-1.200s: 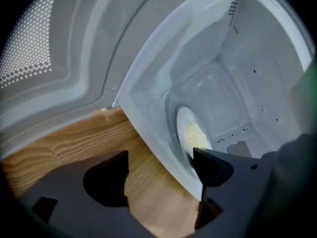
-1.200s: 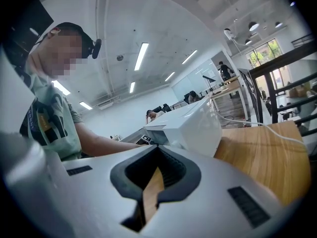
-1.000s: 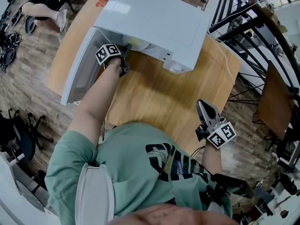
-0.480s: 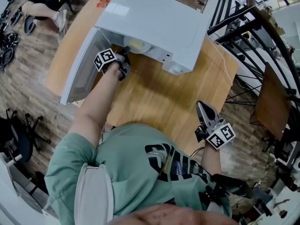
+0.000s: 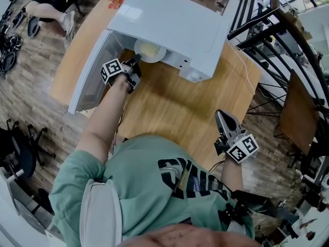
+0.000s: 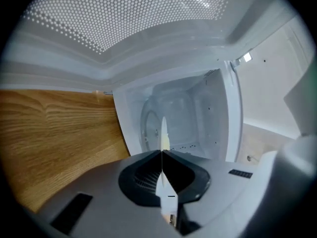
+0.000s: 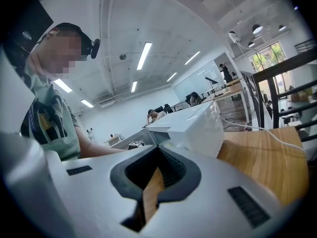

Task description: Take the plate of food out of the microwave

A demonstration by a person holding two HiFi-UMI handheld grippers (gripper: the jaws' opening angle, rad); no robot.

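Left gripper [image 6: 162, 151]: jaws pinched tight on the rim of the round white plate of yellowish food [image 6: 163, 133]. Risk: a rim-only hold may let the plate tip or slip, spilling food. Plate runs edge-on straight ahead, half out of the white microwave [image 5: 169, 22], upper centre. Right gripper [image 7: 151, 180], lower right: barely parted, empty.

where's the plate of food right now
Head view, upper left of centre: the plate sits in the microwave's open mouth, its near rim pinched by the left tongs.
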